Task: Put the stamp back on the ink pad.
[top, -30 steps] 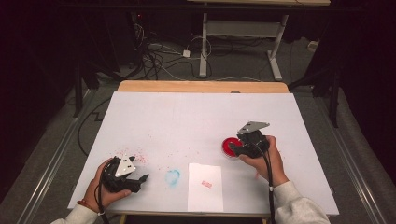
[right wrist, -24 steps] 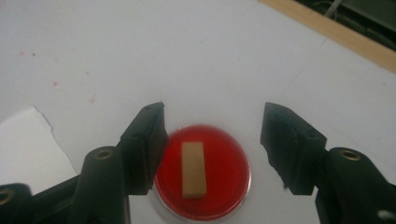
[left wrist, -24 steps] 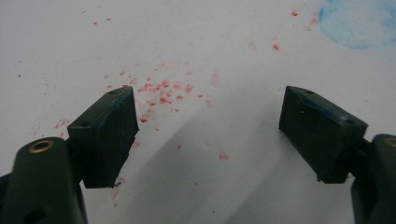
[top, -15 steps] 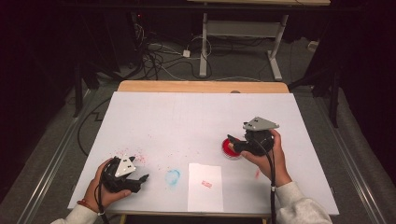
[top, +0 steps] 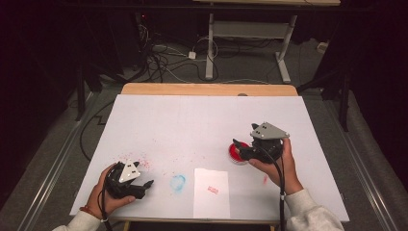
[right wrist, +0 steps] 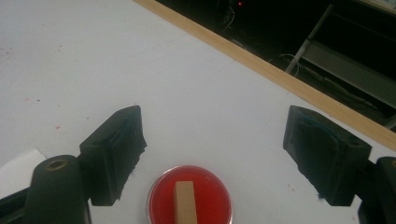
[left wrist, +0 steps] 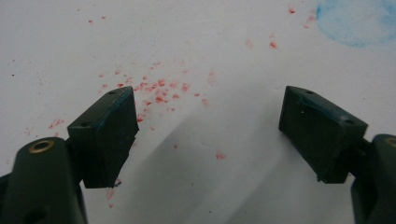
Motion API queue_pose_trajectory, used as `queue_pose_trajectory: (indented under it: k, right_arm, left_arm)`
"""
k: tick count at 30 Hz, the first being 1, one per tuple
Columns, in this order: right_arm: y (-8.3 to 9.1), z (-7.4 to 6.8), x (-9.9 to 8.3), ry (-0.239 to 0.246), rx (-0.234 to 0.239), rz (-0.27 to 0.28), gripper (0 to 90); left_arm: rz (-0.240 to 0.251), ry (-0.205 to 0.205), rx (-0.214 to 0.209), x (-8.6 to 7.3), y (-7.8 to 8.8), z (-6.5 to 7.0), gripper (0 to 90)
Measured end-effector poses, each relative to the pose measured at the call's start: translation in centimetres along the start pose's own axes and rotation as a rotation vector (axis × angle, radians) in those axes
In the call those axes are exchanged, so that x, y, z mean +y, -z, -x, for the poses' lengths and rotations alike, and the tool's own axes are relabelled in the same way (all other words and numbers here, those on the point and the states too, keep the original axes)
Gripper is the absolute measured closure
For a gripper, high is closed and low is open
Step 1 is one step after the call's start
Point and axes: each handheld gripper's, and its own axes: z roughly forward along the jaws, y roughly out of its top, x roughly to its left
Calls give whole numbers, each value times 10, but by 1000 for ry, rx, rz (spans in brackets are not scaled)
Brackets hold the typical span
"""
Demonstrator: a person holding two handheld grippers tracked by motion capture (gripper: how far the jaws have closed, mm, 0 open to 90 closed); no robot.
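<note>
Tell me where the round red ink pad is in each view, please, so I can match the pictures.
High view: the red ink pad lies right of centre on the white sheet, at the right gripper.
Right gripper view: bottom centre, between the open jaws, a wooden stamp on it.
Left gripper view: elsewhere.
Shared landmark: white sheet.

The table (top: 192, 125) has a big white sheet over it, with a strip of bare wood edge (top: 207, 89) showing along the far side. Pretty messy near the front: red speckles (top: 139, 161) at the left, a smudgy blue ring (top: 177, 183) beside them, and a white paper slip (top: 211, 192) with a small red mark (top: 212, 190) on it. Behind the table, tangled cables (top: 163, 55) on the floor and a white desk frame (top: 250, 43).
</note>
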Motion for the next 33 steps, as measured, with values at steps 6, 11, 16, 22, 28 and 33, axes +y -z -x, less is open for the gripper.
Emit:
queue_pose_trajectory:
  k: [6,11,16,22,28,33]
  right_arm:
    - [6,-2,1,14,-11,22,200]
    - [12,-2,2,13,-10,30,199]
    - [18,-1,2,9,-3,28,189]
    - [25,-1,0,19,-16,30,175]
    - [34,-2,-4,42,-29,41,167]
    - [41,-1,-7,44,-29,47,167]
  left_arm:
    - [2,0,-1,0,0,0,188]
    - [6,0,-2,0,1,0,188]
    - [9,-2,2,0,1,0,188]
    - [9,-1,3,0,2,-1,188]
    - [13,-3,8,0,3,0,188]
    - [16,-3,9,0,3,0,188]
